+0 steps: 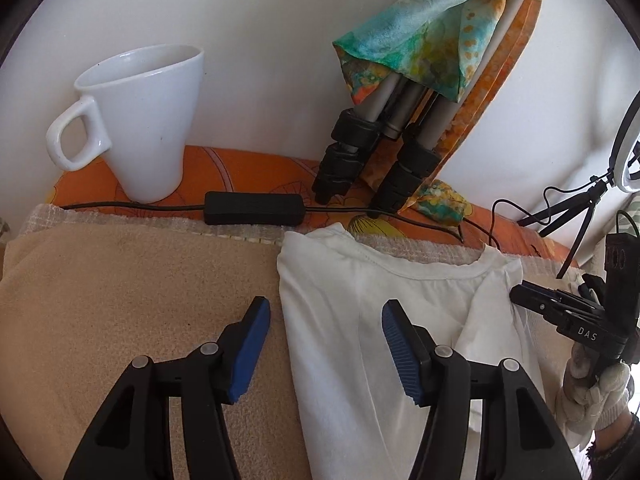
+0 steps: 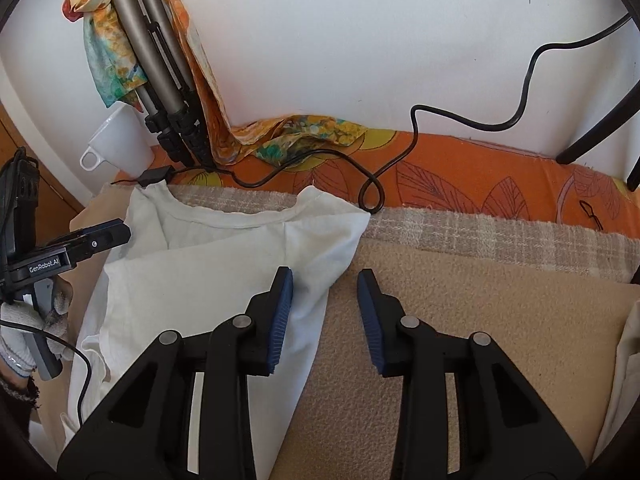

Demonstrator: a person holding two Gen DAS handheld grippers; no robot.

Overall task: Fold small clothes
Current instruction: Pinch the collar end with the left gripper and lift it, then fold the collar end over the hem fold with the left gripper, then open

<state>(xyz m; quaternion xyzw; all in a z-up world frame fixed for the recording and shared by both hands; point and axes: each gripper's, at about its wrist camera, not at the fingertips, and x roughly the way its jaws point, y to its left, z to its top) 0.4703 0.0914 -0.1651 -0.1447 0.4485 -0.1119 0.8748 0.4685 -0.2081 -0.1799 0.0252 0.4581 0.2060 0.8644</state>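
Both grippers — left gripper (image 1: 326, 354) and right gripper (image 2: 324, 322) — gape empty over the white shirt (image 1: 384, 320), ready to pinch its sides and fold toward 6 o'clock.

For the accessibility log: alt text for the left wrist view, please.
The open left claw straddles the left edge of a white shirt lying on a tan blanket. Behind stand a white mug and tripod legs.

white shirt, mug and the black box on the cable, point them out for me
white shirt (image 1: 360, 320), left wrist view, front panel below the neckline
mug (image 1: 156, 120), left wrist view, outer wall
black box (image 1: 253, 208), left wrist view, middle of its top face
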